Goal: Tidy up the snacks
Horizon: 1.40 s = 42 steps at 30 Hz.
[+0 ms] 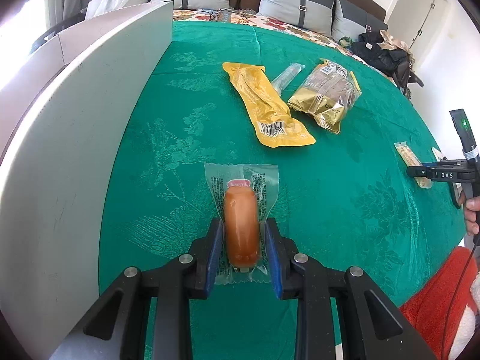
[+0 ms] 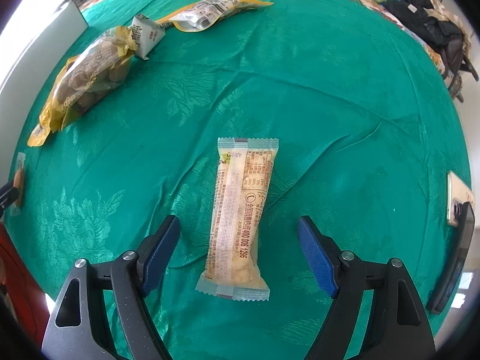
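My left gripper [image 1: 243,231] is shut on a wrapped orange sausage [image 1: 241,225], its clear wrapper squeezed between the blue pads over the green cloth [image 1: 180,150]. My right gripper [image 2: 240,228] is open, its fingers on either side of a pale wrapped snack bar [image 2: 240,219] that lies flat on the cloth [image 2: 330,90]. The same bar [image 1: 412,162] and the right gripper [image 1: 412,171] show at the right in the left wrist view. A yellow pouch [image 1: 267,105], a gold biscuit bag [image 1: 327,93] and a clear tube pack [image 1: 286,76] lie further back.
A white box wall [image 1: 75,150] stands along the left. In the right wrist view the biscuit bag [image 2: 87,81], a small grey pack [image 2: 148,36] and a yellow-edged pouch [image 2: 210,12] lie at the far left. A phone [image 2: 457,202] lies at the right edge. Dark clothes [image 1: 381,51] sit behind.
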Motion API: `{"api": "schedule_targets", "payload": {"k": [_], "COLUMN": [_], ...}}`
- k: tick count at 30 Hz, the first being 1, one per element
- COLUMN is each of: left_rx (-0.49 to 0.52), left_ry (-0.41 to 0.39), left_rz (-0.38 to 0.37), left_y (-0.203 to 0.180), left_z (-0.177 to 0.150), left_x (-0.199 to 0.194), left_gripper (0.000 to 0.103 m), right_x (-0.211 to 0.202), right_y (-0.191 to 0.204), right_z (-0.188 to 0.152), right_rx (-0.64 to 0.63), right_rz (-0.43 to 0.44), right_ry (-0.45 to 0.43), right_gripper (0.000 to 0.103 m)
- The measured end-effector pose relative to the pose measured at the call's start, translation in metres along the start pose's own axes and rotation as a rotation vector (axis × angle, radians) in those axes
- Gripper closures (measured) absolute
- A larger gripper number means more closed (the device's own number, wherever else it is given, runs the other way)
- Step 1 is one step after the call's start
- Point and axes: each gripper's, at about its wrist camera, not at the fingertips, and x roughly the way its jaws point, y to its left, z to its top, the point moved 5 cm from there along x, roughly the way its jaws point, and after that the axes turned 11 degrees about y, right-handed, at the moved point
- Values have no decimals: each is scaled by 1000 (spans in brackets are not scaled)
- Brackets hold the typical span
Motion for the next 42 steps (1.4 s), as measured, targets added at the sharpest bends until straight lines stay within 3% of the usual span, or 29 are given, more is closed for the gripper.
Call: {"api": "schedule_targets", "payload": {"k": [1, 5, 8, 11, 14, 22, 28, 34, 38, 40, 41, 42], "left_rx": [-3, -26, -39, -52, -63, -63, -124, -231, -327, -369, -393, -413], "left_ry": [0, 5, -10, -17, -23, -29, -130, -275, -278, -255, -237, -217], "left_rz": [-4, -40, -84, -117, -147, -189, -264, -146, 0, 97, 152, 201], "left_y": [1, 3, 3, 1, 0, -8, 16, 100, 172, 204, 218, 229], "left_z": [-1, -2, -1, 1, 0, -4, 8, 22, 20, 15, 12, 9], "left_x": [-1, -3, -10, -15, -22, -35, -95, -173, -190, -183, -179, -173], "left_gripper": [75, 75, 75, 75, 75, 75, 75, 75, 74, 65, 53, 47], "right_x": [-2, -26, -53, -49, -41, -24, -43, -137, -189, -198, -199, -198], "right_y": [0, -2, -1, 6, 27, 108, 170, 273, 358, 395, 413, 426], "right_z": [-1, -5, -15, -29, -39, -53, -40, -2, 16, 23, 26, 27], "right_rx": [11, 84, 150, 183, 129, -17, -134, -314, -447, -495, -509, -522], "right_rz": [14, 76, 218, 249, 226, 288, 299, 428, 537, 558, 564, 574], "right_ry": [7, -35, -108, -87, -60, -11, -32, -201, -272, -285, -295, -300], "right_gripper": [84, 84, 84, 84, 84, 84, 84, 84, 84, 82, 78, 72]}}
